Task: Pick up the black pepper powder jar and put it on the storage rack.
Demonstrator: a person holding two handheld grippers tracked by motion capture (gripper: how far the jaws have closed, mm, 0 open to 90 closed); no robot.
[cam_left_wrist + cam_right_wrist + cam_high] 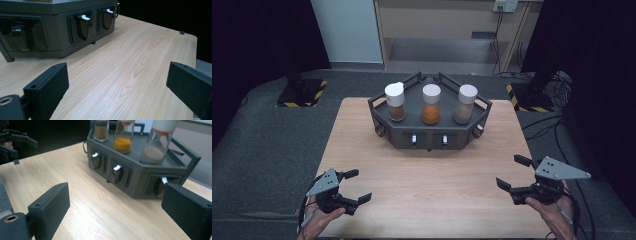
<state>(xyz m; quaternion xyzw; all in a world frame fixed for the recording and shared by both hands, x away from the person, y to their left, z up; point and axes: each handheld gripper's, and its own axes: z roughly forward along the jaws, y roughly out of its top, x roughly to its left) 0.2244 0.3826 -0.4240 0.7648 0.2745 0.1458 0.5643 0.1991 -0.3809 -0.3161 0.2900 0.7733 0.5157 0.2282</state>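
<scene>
no legible text, label, brand or number on the jars (pixel 431 104); none on the rack (pixel 430 136)

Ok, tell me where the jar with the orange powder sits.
The orange-powder jar stands in the middle of the grey rack at the table's far side, between the brown-powder jar and the beige-powder jar.

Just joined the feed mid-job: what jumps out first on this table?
The dark grey rack at the far middle of the wooden table, with three white-capped jars standing in a row on it: brown powder, orange powder and pale tan powder. Its front faces carry small white-tipped switches. Nearer you, the left gripper and right gripper sit at the table's near corners, both open and holding nothing.
</scene>
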